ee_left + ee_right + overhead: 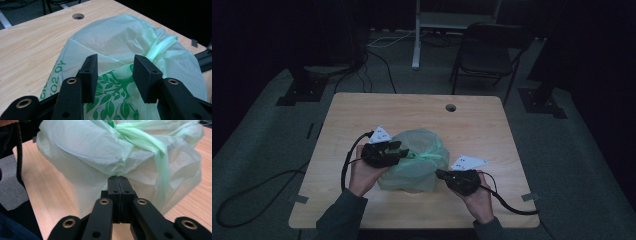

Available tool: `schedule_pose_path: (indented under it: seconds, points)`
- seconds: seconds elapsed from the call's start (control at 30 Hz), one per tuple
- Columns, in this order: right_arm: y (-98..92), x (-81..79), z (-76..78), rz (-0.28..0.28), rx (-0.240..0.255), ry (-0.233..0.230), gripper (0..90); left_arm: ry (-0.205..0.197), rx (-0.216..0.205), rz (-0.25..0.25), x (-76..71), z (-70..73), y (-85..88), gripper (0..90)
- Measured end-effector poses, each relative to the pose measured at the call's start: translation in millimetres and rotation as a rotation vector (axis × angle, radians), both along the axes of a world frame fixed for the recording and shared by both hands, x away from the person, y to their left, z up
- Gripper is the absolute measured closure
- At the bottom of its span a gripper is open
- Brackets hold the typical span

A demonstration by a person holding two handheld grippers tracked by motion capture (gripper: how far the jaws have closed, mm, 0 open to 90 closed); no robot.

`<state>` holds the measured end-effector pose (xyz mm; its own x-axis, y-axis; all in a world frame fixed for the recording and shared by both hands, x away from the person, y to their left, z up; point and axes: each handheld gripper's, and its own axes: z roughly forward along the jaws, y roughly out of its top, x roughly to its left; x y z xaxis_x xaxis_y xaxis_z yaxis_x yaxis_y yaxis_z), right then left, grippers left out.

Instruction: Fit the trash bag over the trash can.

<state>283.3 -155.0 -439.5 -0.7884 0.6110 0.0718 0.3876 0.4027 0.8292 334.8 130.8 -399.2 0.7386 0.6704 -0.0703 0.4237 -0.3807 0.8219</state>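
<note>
Wood table (362,107) mid-room, green bag (417,145) central, left claw (115,72) spread, right claw (120,185) pressed together.

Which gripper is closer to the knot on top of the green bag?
Left. The left gripper hovers open beside the knot near the bag top. The right gripper sits lower, jaws shut against the bag's side.

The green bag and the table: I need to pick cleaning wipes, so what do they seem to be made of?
The green bag looks like thin, translucent plastic film with a soft sheen: it wrinkles, bunches into a knot, and carries a printed leaf design. The table looks like wood-grain laminate, matte and smooth; whether solid wood lies beneath cannot be told.
</note>
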Motion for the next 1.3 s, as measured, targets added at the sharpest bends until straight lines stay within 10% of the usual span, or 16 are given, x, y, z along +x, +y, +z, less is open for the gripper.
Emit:
schedule_pose_path:
  seconds: [0.3, 0.43, 0.63, 0.87, 1.3]
  points:
    - [-5.7, -1.3, 1.8, 0.002, -0.037, 0.006, 89.3, 0.004, 0.026, -0.001, 1.8, -1.4, -1.5, 55.5]
    - [-3.1, -3.8, 1.2, 0.069, 0.022, 0.035, 56.9, -0.006, 0.009, -0.013, -0.8, 0.8, -1.4, 55.5]
    - [1.7, -2.2, 0.2, 0.056, 0.063, 0.043, 49.5, -0.008, 0.0, -0.017, -2.9, 1.2, -1.8, 55.3]
    - [2.2, 0.4, -0.3, 0.015, 0.083, 0.053, 88.4, -0.004, 0.007, -0.014, -1.9, -1.7, -2.7, 55.3]
    - [-9.7, 1.2, 0.8, -0.08, -0.104, 0.019, 90.0, -0.009, 0.016, -0.003, -1.1, -1.7, -0.3, 55.2]
